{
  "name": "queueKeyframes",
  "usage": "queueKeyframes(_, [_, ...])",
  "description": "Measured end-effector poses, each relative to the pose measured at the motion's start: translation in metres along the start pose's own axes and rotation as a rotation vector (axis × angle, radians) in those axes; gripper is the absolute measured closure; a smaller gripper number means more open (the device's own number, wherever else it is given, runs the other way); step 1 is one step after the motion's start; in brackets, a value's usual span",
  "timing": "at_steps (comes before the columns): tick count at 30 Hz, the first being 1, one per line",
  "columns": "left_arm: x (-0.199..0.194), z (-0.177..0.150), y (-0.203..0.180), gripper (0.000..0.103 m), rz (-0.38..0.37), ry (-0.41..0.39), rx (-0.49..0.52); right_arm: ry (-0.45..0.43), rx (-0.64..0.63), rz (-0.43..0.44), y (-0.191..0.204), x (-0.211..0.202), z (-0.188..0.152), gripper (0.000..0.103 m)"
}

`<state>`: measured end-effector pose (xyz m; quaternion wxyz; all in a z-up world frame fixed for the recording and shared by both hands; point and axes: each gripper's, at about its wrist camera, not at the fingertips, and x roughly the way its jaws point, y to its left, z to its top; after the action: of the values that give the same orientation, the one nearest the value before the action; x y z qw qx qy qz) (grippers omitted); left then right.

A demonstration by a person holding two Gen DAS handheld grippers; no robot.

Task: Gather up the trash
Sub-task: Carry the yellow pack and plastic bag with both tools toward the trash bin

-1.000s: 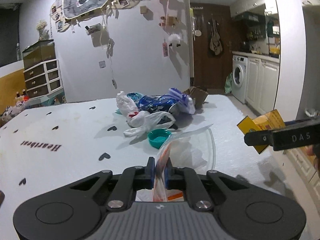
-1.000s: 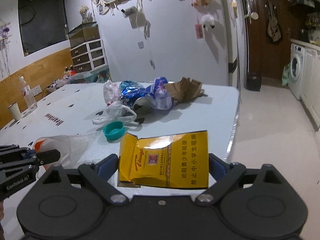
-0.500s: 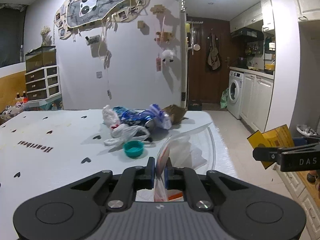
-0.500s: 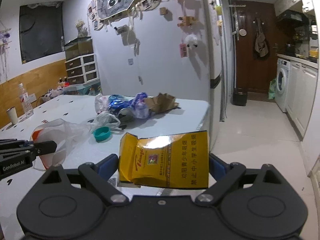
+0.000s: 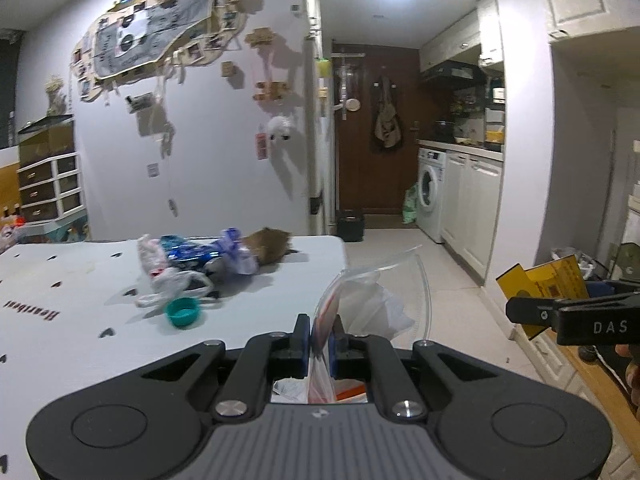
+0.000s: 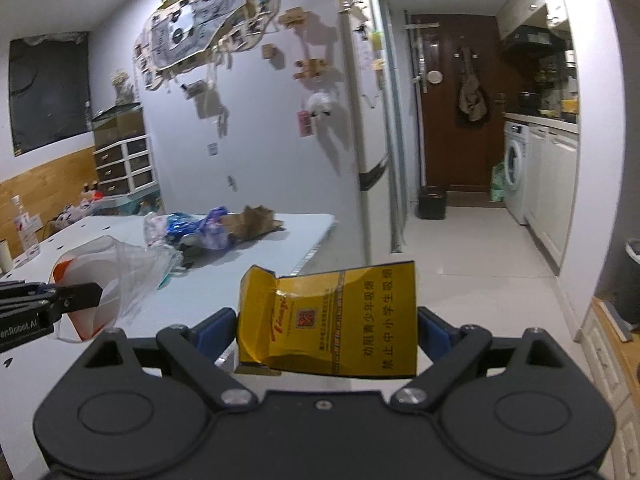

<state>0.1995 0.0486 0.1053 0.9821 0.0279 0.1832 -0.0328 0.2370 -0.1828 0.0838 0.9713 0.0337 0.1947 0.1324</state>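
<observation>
Left gripper (image 5: pixel 320 334) fingers clamped on clear bag (image 5: pixel 376 300). Right gripper (image 6: pixel 326 320) fingers clamped on yellow packet (image 6: pixel 332 316), printed face legible only in right view. Teal cap (image 5: pixel 183 312) near trash pile (image 5: pixel 200 260) on worktop (image 5: pixel 80 280), left view only.

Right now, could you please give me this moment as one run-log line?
left gripper: shut on bag | right gripper: shut on yellow pack | pile, teal cap: on table

table (image 5: pixel 60 304): "Heartbeat", inverted, left of teal cap (image 5: pixel 183 312) | right gripper (image 5: pixel 520 312): "DAS" | left gripper (image 6: pixel 94 294): "enRobot.AI" | yellow pack (image 6: pixel 332 316): "劝阻青少年吸烟", "禁止中小学生吸烟"
</observation>
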Motion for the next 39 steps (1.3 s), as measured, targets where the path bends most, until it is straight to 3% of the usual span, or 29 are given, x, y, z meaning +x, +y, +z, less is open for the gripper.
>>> queueKeyframes(13, [0.025,0.003,-0.082,0.094,-0.118,0.021,0.029,0.011,0.062,-0.134,-0.089,-0.029,-0.019,0.008])
queueKeyframes(21, [0.072,-0.012,-0.127,0.094,-0.197,0.080,0.028,0.052,0.112,-0.208,-0.138,-0.023,-0.042,0.008])
queueKeyframes(29, [0.122,-0.049,-0.166,0.094,-0.263,0.177,0.027,0.124,0.171,-0.246,-0.174,0.005,-0.077,0.008])
queueKeyframes(39, [0.198,-0.111,-0.188,0.094,-0.274,0.336,0.027,0.299,0.196,-0.200,-0.194,0.077,-0.132,0.008])
